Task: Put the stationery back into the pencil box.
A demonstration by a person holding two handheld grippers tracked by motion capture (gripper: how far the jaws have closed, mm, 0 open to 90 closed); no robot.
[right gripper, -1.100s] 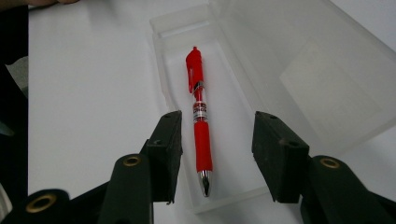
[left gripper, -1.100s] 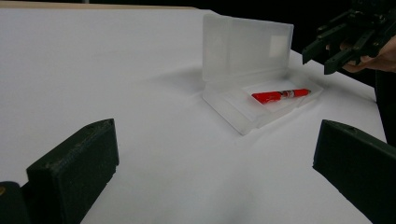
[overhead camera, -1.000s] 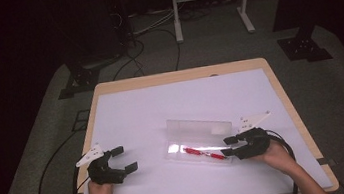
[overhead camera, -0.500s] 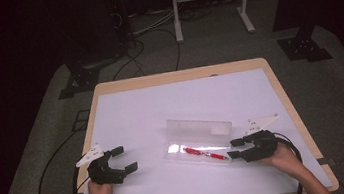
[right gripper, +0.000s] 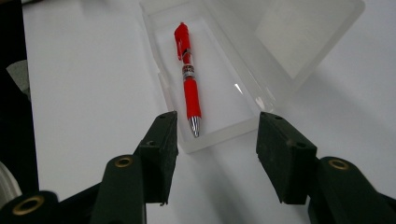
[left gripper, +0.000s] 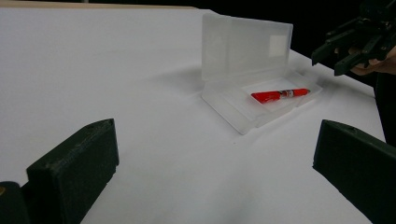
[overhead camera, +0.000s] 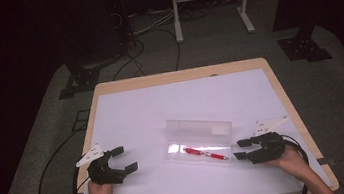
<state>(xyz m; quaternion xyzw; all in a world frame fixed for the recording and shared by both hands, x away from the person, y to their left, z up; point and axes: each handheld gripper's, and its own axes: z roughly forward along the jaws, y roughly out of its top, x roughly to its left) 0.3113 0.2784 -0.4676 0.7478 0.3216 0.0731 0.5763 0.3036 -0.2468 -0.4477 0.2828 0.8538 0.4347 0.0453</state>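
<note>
A clear plastic case lies open in the middle of the white table, its lid standing up at the far side. A red pen rests inside the tray, tip toward my right gripper. That gripper is open, just off the case's right end, with nothing between its jaws. My left gripper is open too, well to the left of the case and holding nothing. The left gripper view has the case and pen ahead, with the right gripper beyond.
The white sheet covers a wooden table whose edge shows at the far side. Cables trail off the left. Stand legs and dark floor lie beyond the table.
My right gripper has drawn back to the right, away from the case's end. The left gripper has stayed where it was.
</note>
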